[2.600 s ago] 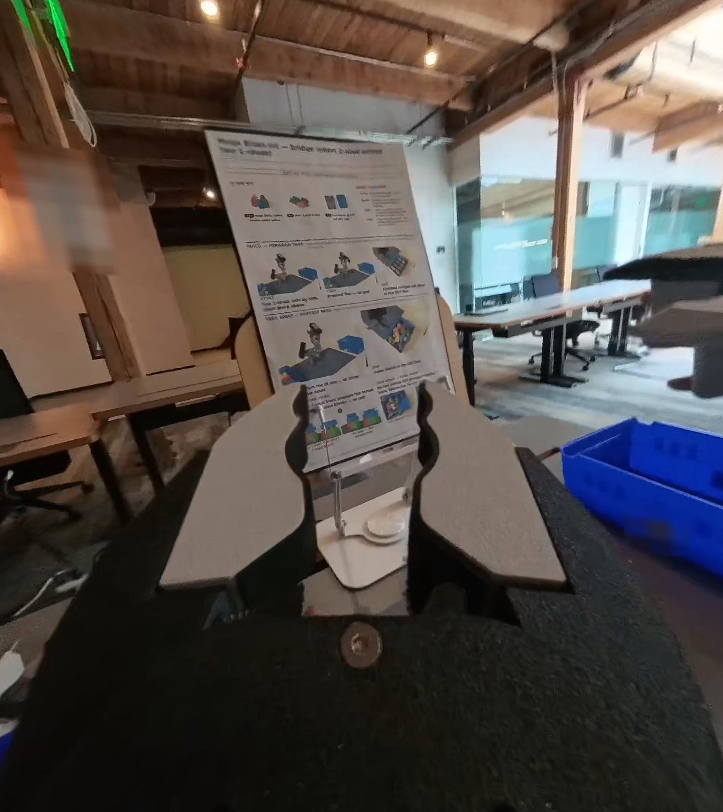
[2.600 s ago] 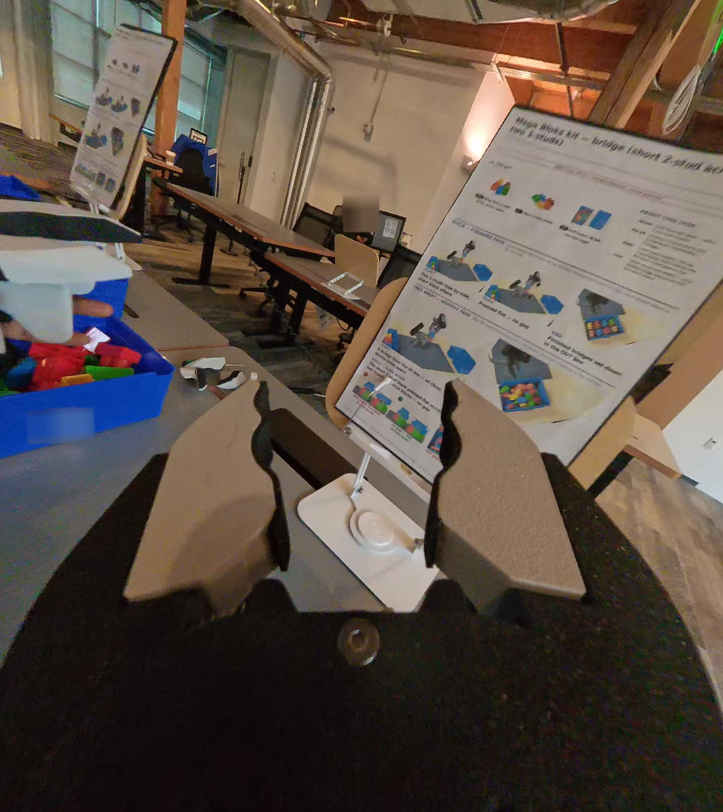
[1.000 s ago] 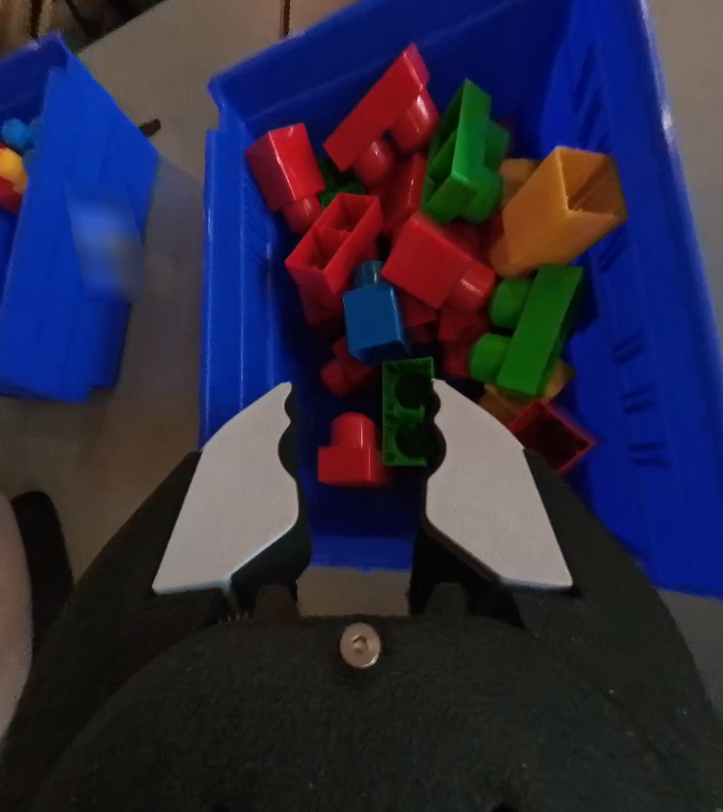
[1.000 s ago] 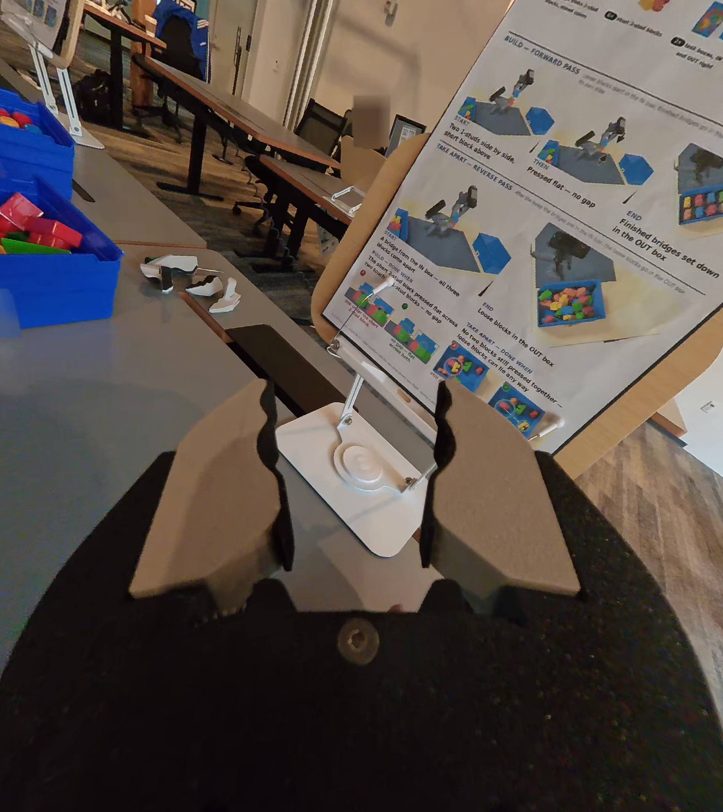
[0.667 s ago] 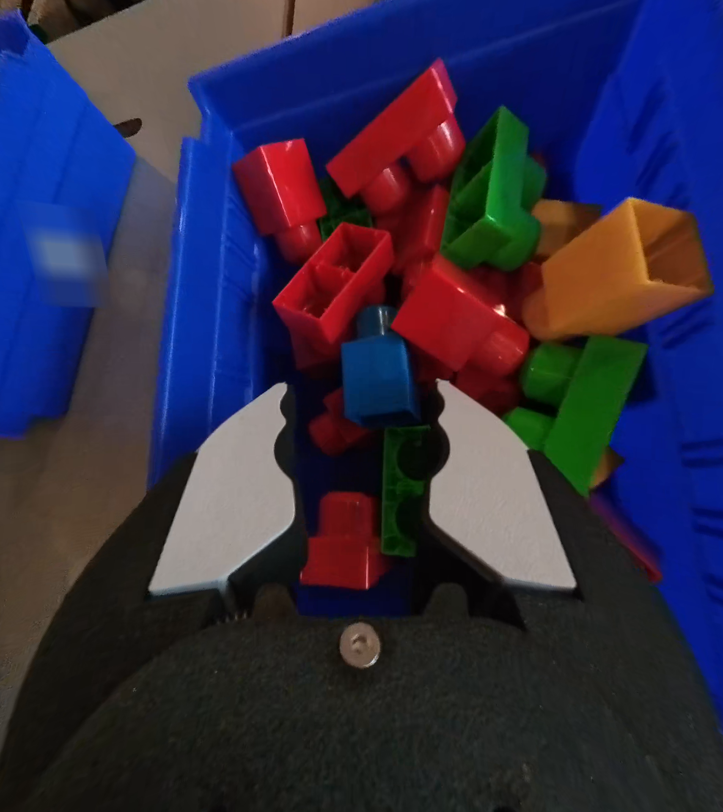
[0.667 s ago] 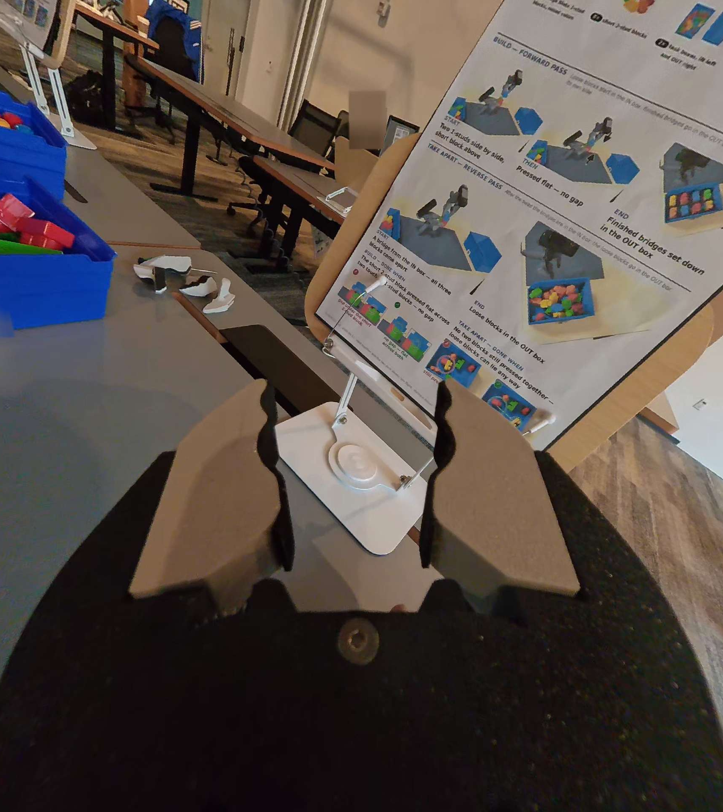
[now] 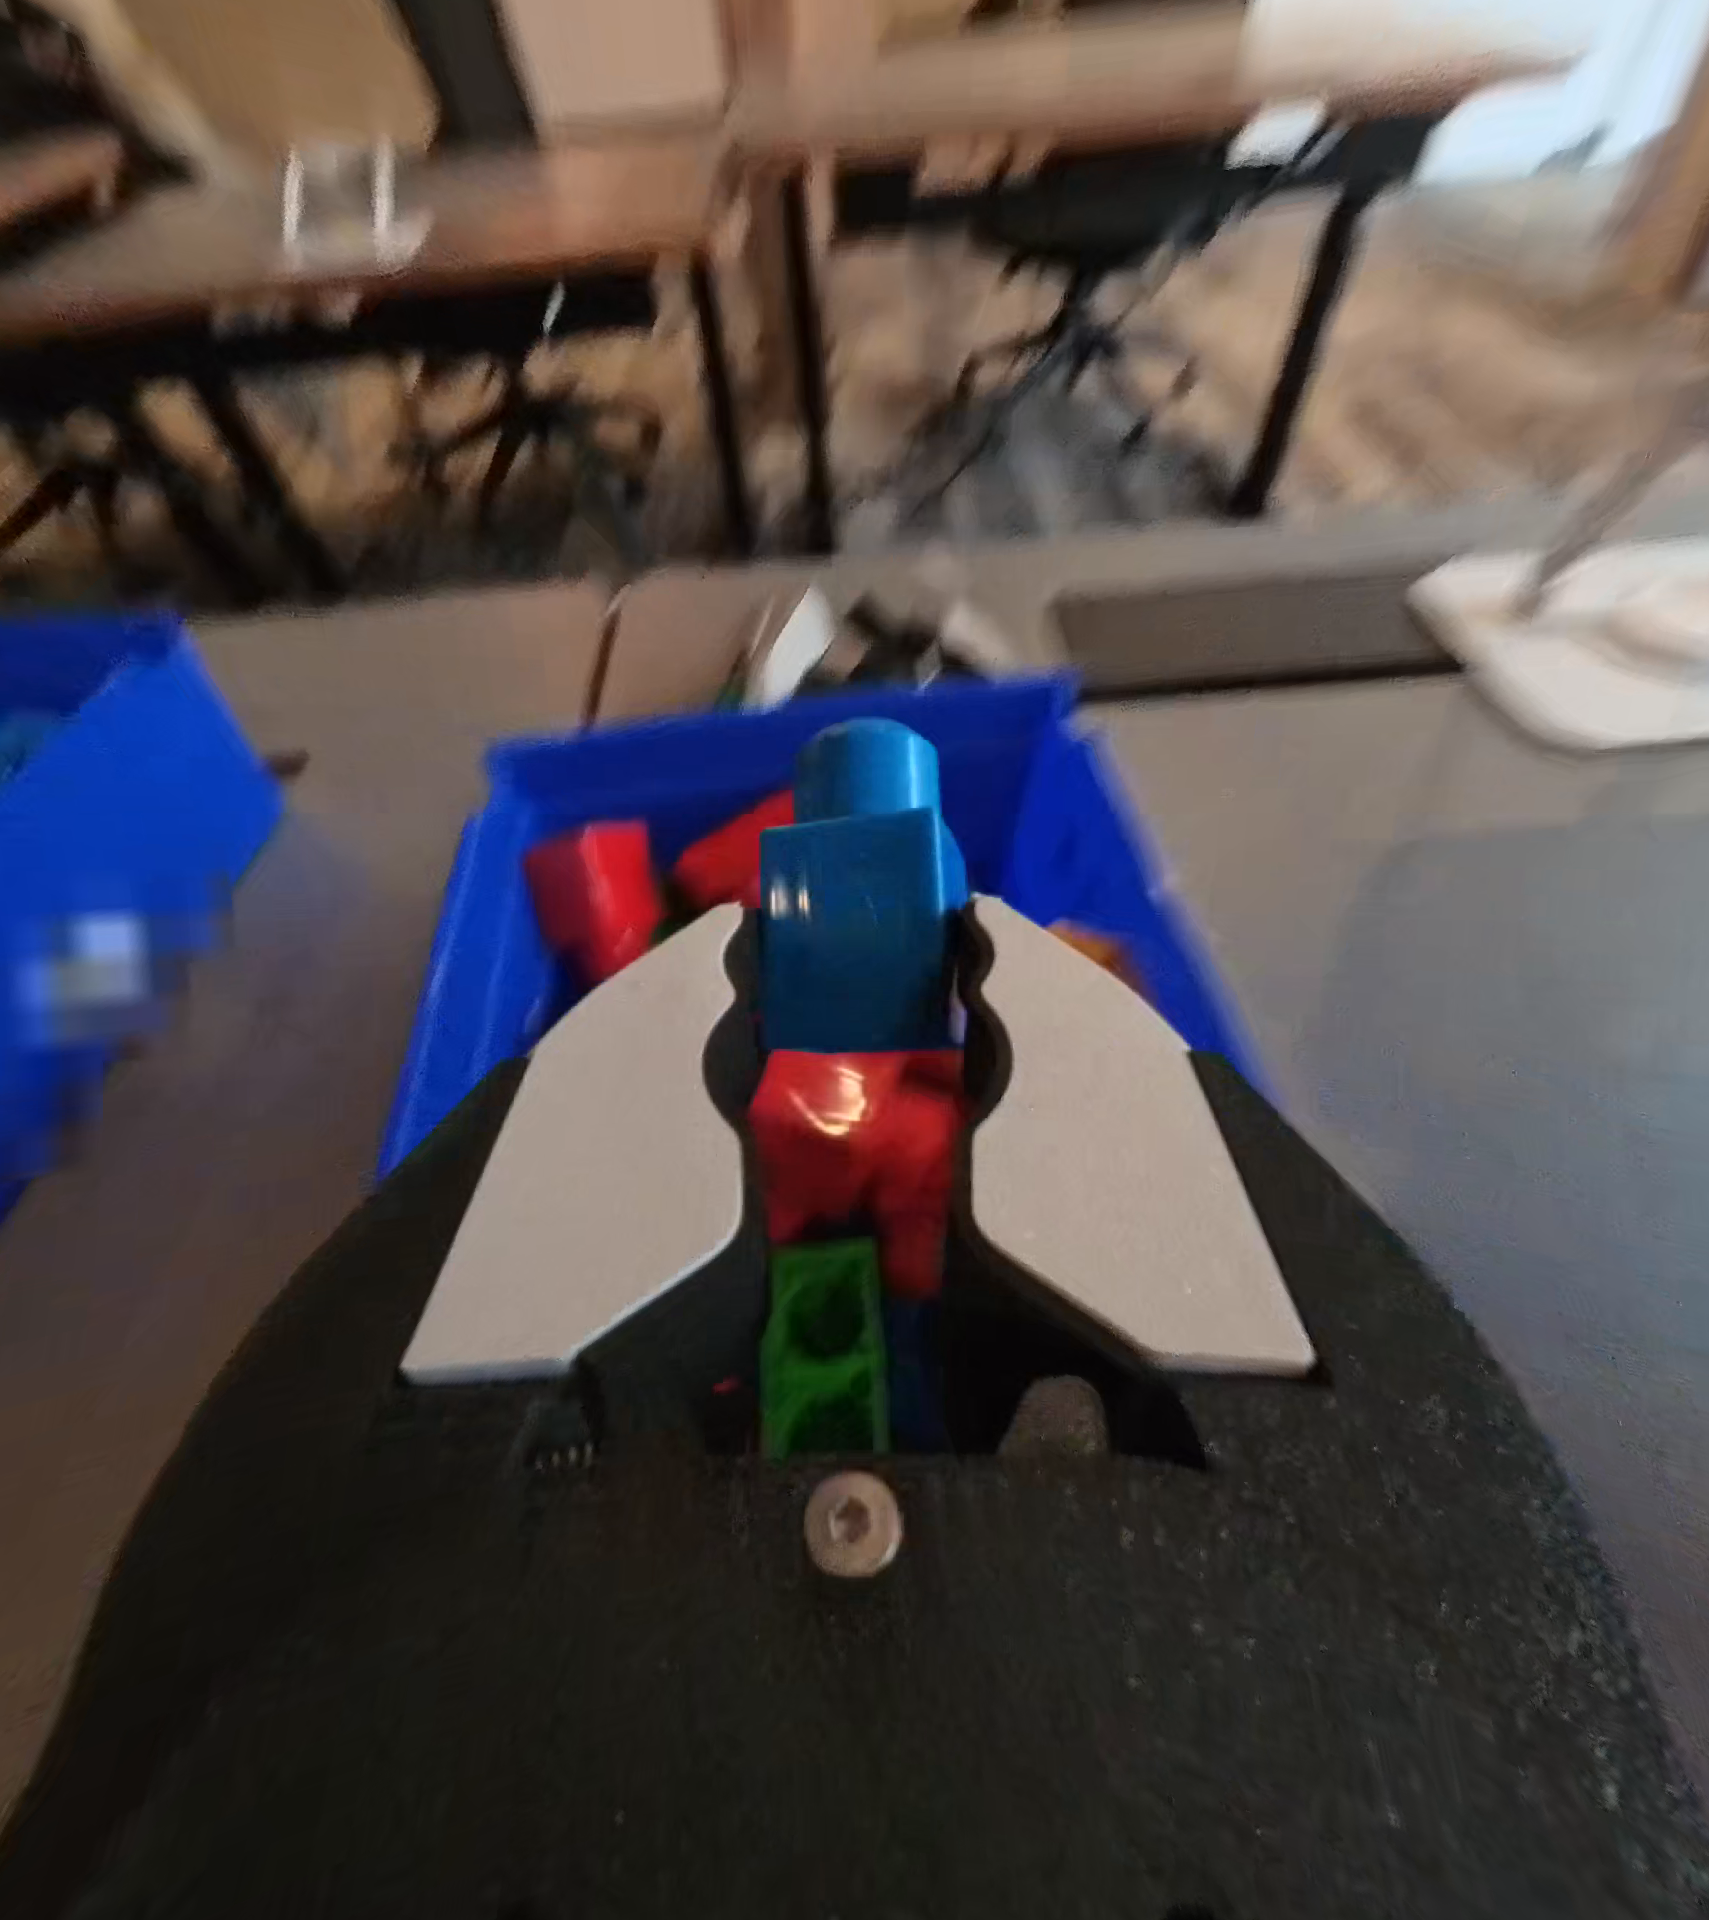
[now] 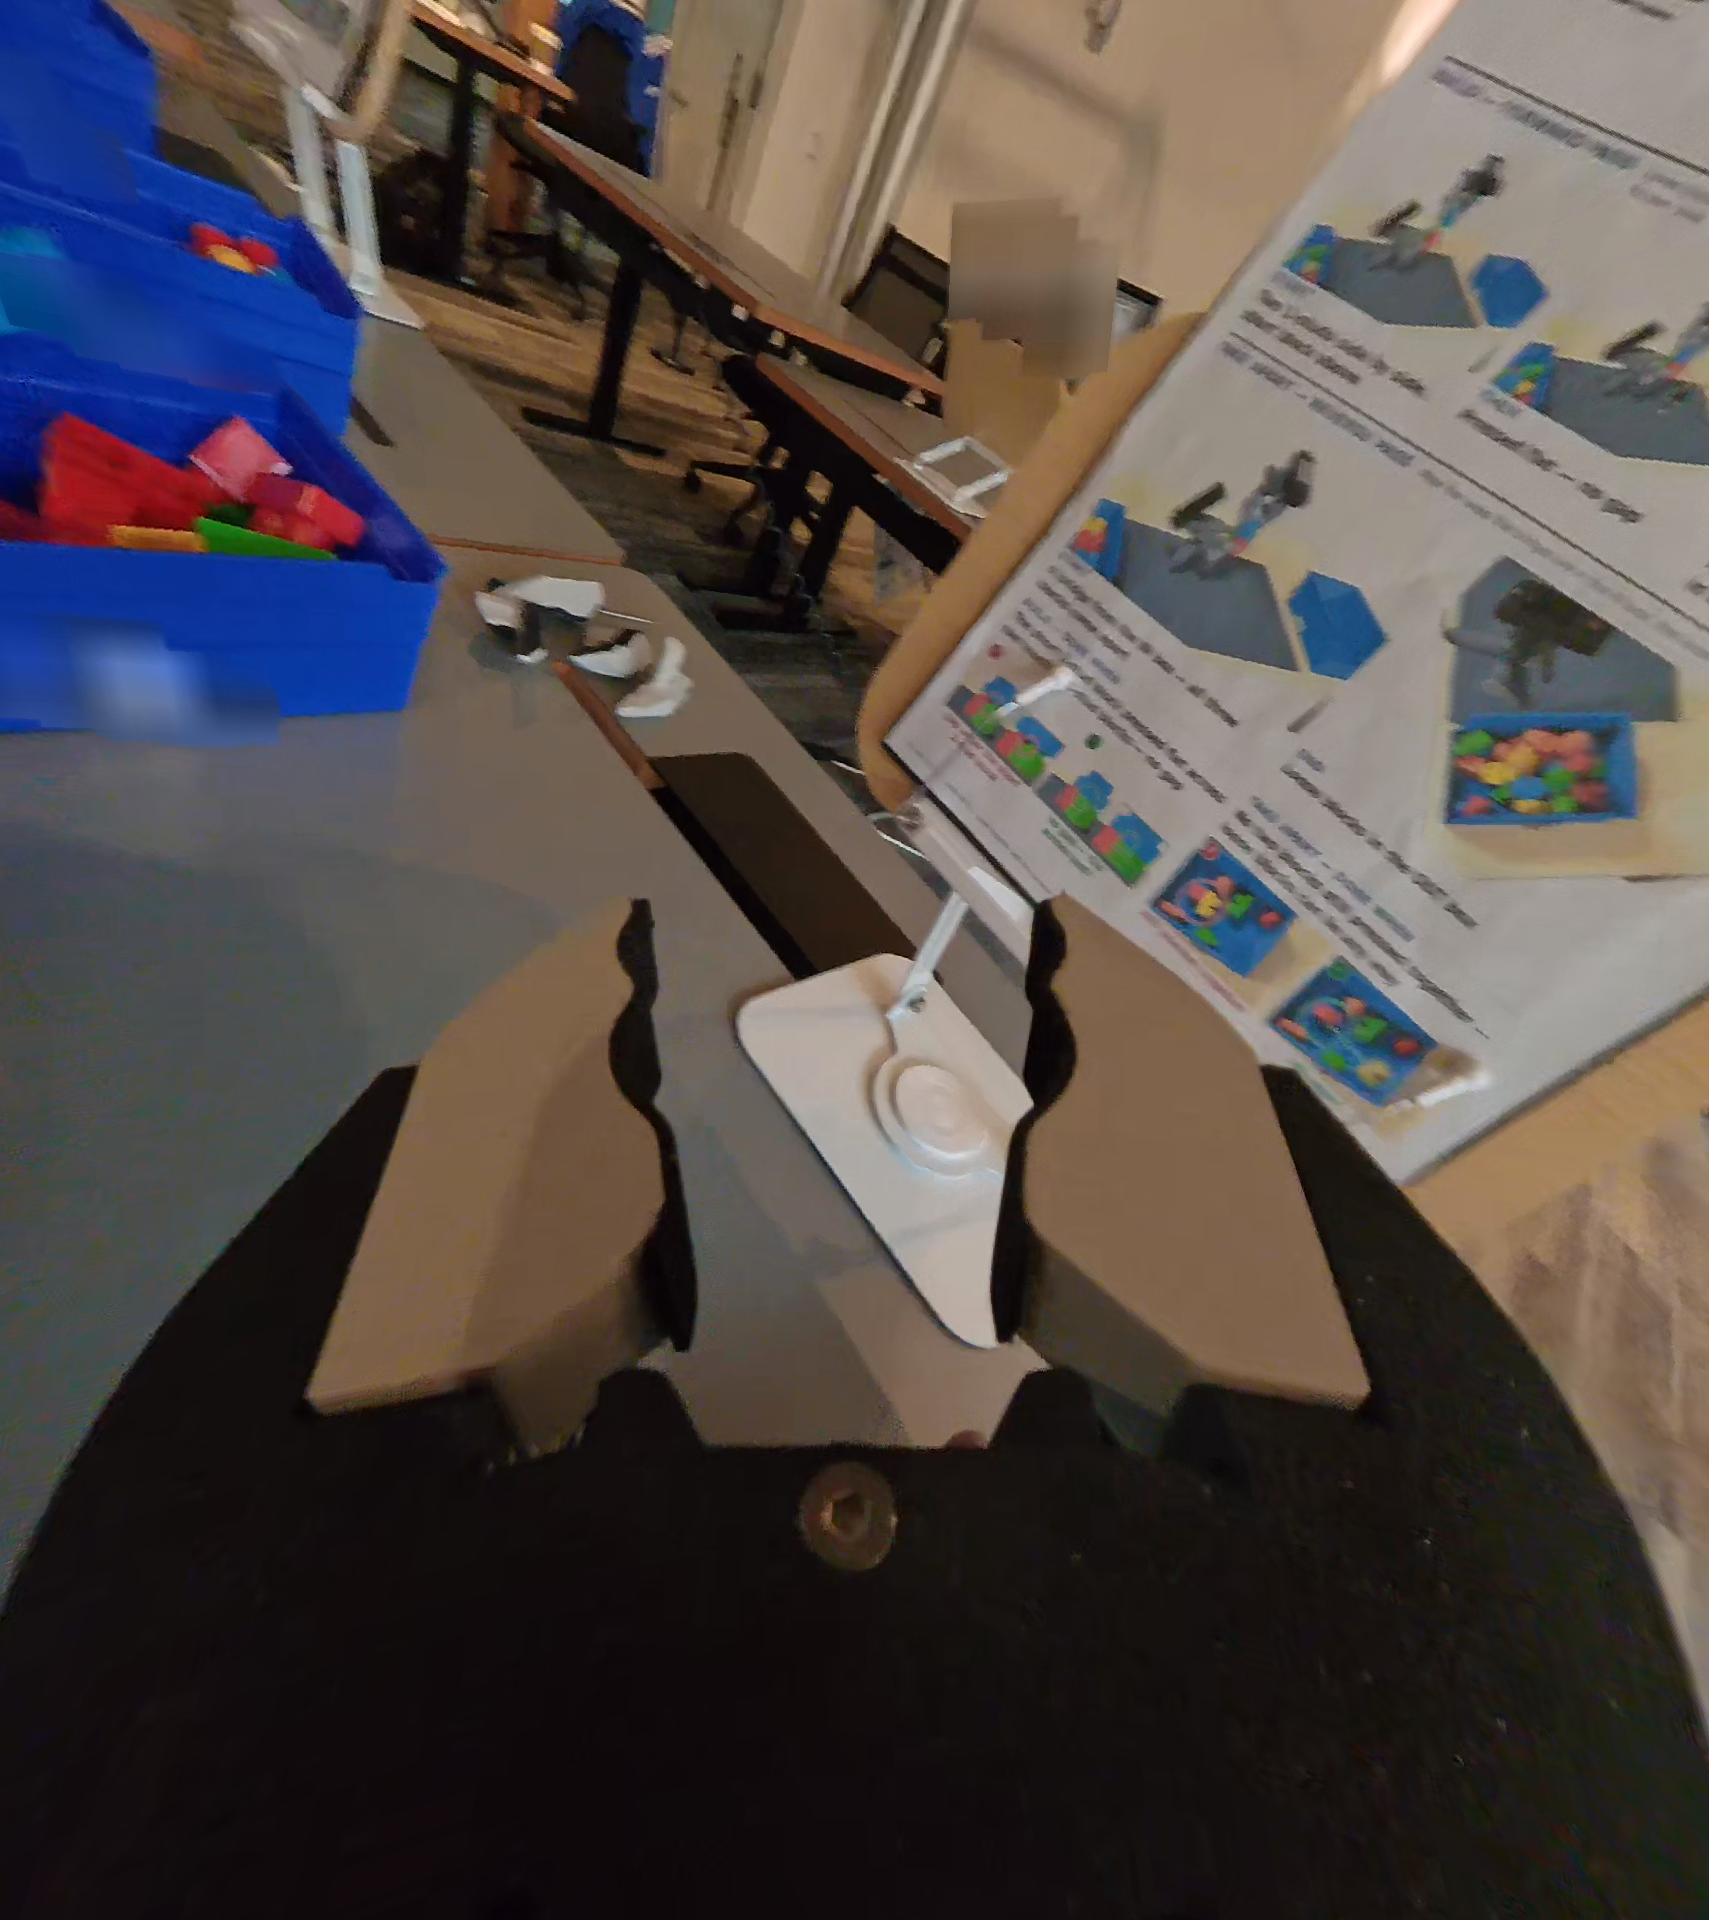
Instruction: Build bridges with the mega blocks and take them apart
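The left gripper is gripping a blue block, its jaws drawn in tight against the block's two sides, with the round stud pointing toward twelve o'clock in the left wrist view. The block is sitting above the near blue bin, which is lying on the grey bench. Inside that bin, red blocks are showing in the gap between the jaws at six o'clock from the blue block, and a green block is lying hollow side up closer to the camera. A second blue bin is standing at nine o'clock, well apart. The background is blurring heavily.

The right gripper is hanging over the bench with its jaws standing wide apart and holding nothing. Between them, at twelve o'clock, a white stand base is resting on the bench, carrying an instruction poster that is leaning toward two o'clock. At ten o'clock a blue bin of mixed blocks is sitting, with white scraps lying just beside its right end.
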